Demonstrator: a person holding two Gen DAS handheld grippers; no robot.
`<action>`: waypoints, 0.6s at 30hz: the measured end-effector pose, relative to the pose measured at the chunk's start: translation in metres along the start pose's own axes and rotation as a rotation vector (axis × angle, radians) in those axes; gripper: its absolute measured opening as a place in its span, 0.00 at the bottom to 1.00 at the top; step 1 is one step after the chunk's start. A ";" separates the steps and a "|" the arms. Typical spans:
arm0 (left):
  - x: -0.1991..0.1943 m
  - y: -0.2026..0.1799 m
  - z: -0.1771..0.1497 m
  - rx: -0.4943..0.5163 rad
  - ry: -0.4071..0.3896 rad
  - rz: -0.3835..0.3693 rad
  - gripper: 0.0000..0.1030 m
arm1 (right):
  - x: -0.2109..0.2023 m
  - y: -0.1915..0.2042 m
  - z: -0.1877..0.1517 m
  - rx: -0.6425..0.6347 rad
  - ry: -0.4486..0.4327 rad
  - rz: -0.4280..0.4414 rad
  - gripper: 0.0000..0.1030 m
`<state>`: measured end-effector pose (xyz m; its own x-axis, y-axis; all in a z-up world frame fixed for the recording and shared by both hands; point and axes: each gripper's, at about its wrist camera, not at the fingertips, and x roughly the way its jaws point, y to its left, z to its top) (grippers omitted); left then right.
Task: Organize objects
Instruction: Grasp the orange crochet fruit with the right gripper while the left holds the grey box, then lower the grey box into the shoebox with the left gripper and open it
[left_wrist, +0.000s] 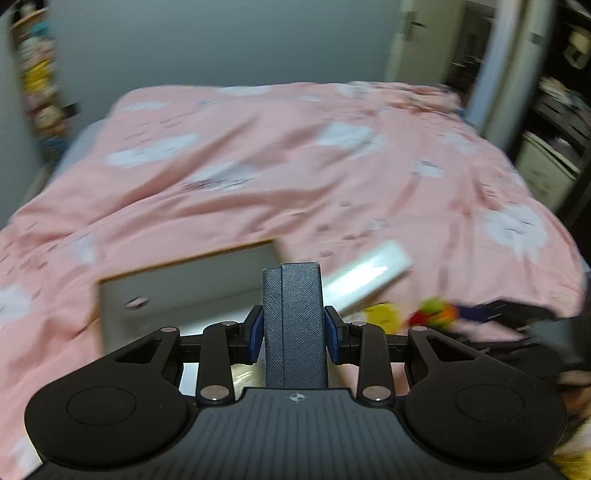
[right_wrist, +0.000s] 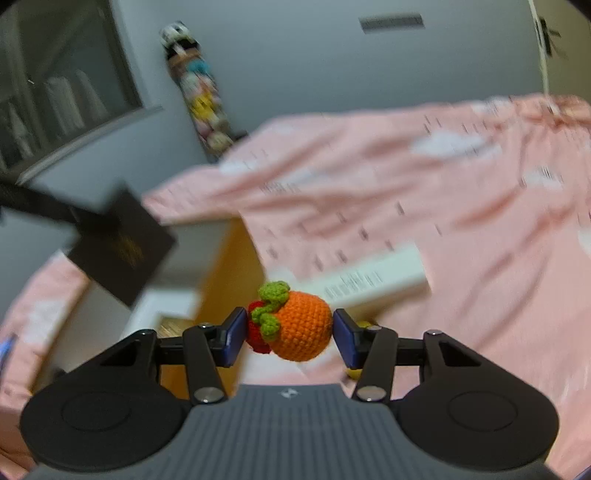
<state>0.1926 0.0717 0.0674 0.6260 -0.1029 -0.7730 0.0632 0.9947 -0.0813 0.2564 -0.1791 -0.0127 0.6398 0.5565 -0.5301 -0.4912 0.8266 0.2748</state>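
The right gripper (right_wrist: 290, 334) pinches a soft, light crocheted orange (right_wrist: 303, 325) across its middle, jaws part-spread. The left gripper (left_wrist: 294, 334) clamps a stiff grey box (left_wrist: 294, 325) by its flat sides. Beyond lie a white box (right_wrist: 373, 282) and the pink bed (left_wrist: 295, 166).

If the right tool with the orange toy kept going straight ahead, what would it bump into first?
Probably the white box lying on the pink bedspread. It sits just past the crocheted orange toy that the right tool holds, though blur makes the depth uncertain.
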 end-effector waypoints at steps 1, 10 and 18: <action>0.000 0.008 -0.005 -0.022 0.006 0.027 0.37 | -0.004 0.008 0.006 -0.007 -0.018 0.019 0.51; 0.037 0.065 -0.046 -0.184 0.052 0.199 0.36 | 0.014 0.076 0.026 -0.099 -0.014 0.132 0.51; 0.061 0.078 -0.060 -0.218 0.075 0.178 0.37 | 0.038 0.096 0.021 -0.142 0.028 0.113 0.51</action>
<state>0.1895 0.1427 -0.0240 0.5523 0.0650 -0.8311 -0.2162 0.9740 -0.0674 0.2458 -0.0771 0.0101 0.5602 0.6411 -0.5245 -0.6387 0.7375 0.2193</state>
